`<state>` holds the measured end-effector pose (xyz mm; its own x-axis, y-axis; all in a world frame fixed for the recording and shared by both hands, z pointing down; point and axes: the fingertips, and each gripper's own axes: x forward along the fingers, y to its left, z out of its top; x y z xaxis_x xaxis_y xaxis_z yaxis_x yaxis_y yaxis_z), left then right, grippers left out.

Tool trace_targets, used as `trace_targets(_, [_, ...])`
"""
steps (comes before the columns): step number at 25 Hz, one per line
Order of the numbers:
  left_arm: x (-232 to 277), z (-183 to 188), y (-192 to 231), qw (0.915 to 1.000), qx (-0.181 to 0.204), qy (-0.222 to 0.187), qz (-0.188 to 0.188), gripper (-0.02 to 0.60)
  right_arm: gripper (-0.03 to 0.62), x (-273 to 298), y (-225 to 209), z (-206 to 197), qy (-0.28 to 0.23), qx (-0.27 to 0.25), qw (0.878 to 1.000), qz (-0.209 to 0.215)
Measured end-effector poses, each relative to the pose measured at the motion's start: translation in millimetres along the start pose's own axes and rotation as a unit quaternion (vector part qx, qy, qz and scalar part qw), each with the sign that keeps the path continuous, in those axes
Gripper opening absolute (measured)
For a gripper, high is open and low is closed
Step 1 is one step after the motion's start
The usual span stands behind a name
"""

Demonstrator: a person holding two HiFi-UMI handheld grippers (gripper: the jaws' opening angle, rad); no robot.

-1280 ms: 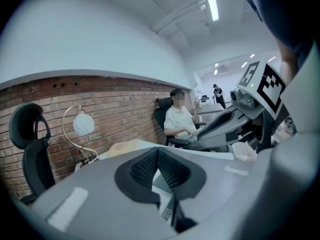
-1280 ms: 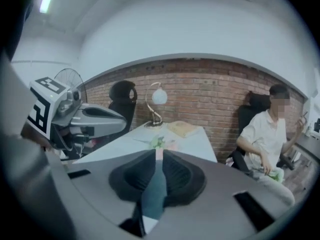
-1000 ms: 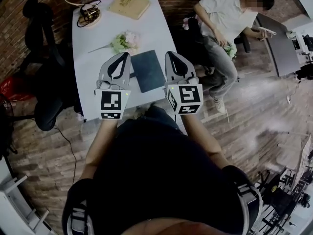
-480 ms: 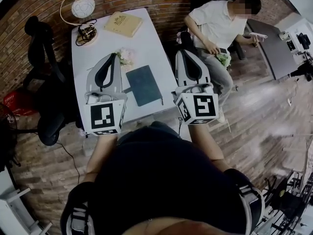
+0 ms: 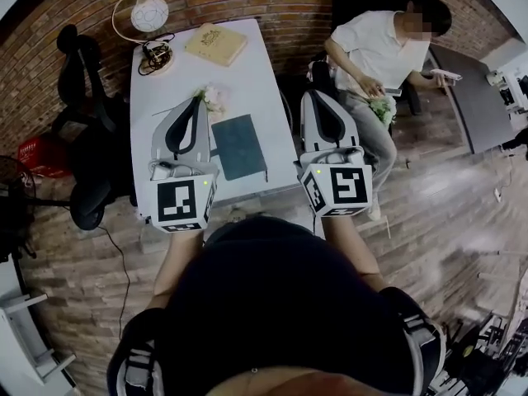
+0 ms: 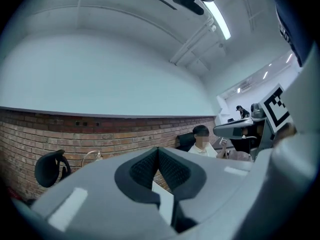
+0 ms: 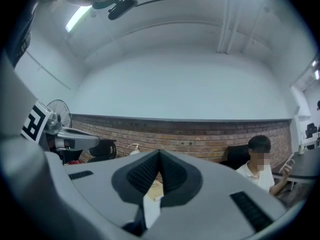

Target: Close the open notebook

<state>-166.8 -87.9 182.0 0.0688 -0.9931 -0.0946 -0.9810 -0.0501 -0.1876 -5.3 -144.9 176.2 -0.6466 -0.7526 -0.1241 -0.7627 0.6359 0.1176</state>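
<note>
We list one dark notebook [image 5: 238,145], closed, flat at the centre of the white worktop [image 5: 256,81]. Flowers [image 5: 210,99], a tan book [image 5: 215,43] and a lamp [image 5: 148,13] lie toward the upper left. The left hand-held gripper [image 5: 198,100] and right hand-held gripper [image 5: 312,96] flank the notebook, jaws pressed together, empty.

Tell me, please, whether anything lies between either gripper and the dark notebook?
Nothing visible does. The notebook lies closed on the table, seen between the left gripper and right gripper; the flowers lie beyond its far corner.
</note>
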Motion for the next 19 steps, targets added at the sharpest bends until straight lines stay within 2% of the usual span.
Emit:
trace_targets(9, [-18,3,-46,0.9996,0.007,0.003,0.028,0.006,0.012,-30,-18,-6,-0.019,0.014,0.999,0.039])
trace_targets(19, [-22,9,-75,0.9996,0.007,0.002,0.027,0.006,0.012,-50,-34,-5,-0.023,0.017,0.998,0.047])
